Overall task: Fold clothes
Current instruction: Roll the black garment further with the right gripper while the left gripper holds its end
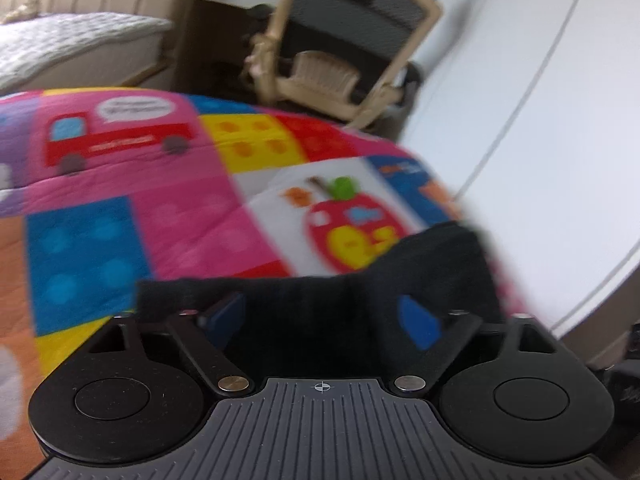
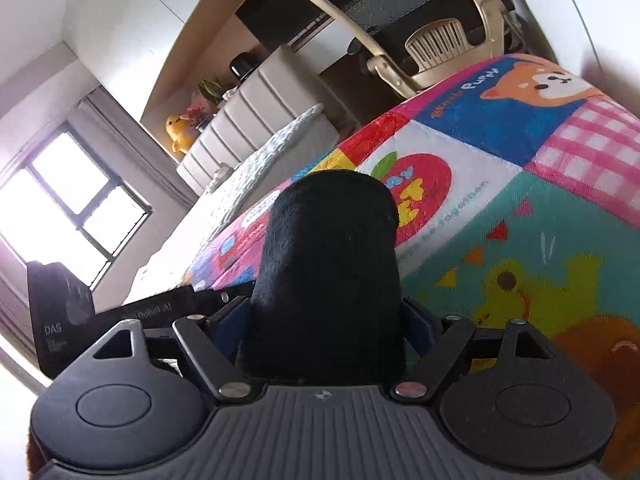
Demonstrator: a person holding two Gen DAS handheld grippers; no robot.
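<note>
A black garment lies across my left gripper, stretched between the blue finger pads and bunching up at the right. The jaws stand fairly wide, with cloth between and over them. In the right wrist view the same black cloth rises as a thick rounded fold between my right gripper's blue pads, which press its sides. Both grippers hold it above a colourful patchwork quilt, which also shows in the right wrist view.
A beige and black office chair stands beyond the quilt, next to a white wall. A bed with a grey cover is at the far left. The left gripper's body shows at the left in the right wrist view.
</note>
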